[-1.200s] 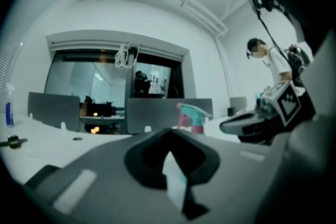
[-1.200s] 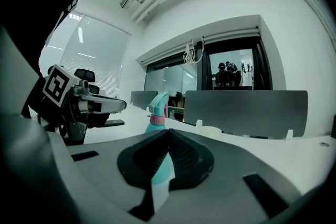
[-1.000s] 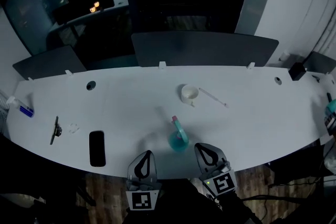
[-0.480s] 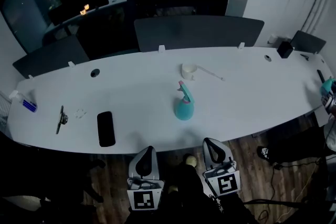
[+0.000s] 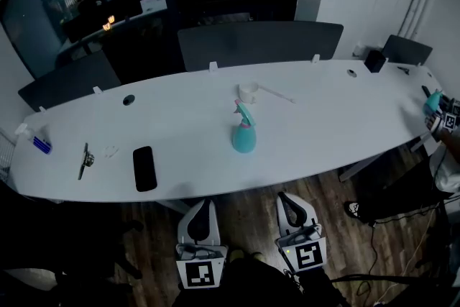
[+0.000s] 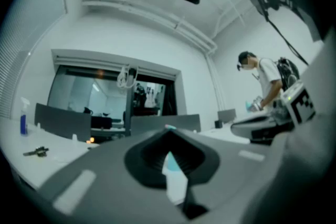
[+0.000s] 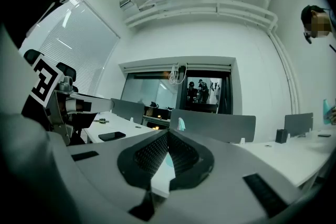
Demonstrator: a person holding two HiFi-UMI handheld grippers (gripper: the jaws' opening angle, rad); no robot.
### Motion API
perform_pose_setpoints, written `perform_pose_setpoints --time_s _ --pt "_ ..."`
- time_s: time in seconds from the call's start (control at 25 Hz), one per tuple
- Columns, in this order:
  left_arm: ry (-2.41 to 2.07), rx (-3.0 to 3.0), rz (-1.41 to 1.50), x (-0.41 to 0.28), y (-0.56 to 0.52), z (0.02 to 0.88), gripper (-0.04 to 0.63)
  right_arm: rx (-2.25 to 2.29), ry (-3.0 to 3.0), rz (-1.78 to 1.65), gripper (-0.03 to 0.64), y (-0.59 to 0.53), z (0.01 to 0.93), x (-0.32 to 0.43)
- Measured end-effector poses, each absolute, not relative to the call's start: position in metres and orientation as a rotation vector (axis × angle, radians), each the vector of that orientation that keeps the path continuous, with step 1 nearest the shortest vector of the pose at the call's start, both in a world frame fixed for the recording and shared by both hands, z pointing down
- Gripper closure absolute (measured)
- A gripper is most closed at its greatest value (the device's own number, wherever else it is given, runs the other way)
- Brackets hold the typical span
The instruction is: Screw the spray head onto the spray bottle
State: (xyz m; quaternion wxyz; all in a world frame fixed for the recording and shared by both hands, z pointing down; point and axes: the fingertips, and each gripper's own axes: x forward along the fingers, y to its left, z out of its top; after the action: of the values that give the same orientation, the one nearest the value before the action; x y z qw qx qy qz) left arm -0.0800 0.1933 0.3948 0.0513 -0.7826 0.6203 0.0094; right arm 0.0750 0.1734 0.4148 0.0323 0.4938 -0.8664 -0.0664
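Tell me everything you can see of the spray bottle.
The spray bottle is teal, plastic by its look, with a rounded body narrowing to a neck. A teal spray head with a pink tip sits on top. It stands upright near the middle of the white table, in front of a small white cup and apart from it. Only the table touches it.

Head view high over table [image 5: 323,118], gripper views low, level, sharing spray bottle [image 5: 243,134]

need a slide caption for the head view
Teal spray bottle, spray head on, stands on the white table; left tongs and right tongs shut, empty.
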Motion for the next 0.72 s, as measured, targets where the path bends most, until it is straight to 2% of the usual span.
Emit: perform_pose_setpoints --time_s 0.4,0.72 --pt "1.878 -2.336 0.049 -0.048 0.215 0.382 0.594 1.490 -2.720 -0.242 0.612 0.196 0.395 0.094" --pt "1.918 -2.284 0.049 -0.048 0.226 0.380 0.594 1.498 -2.735 -0.259 0.612 0.201 0.390 0.103"
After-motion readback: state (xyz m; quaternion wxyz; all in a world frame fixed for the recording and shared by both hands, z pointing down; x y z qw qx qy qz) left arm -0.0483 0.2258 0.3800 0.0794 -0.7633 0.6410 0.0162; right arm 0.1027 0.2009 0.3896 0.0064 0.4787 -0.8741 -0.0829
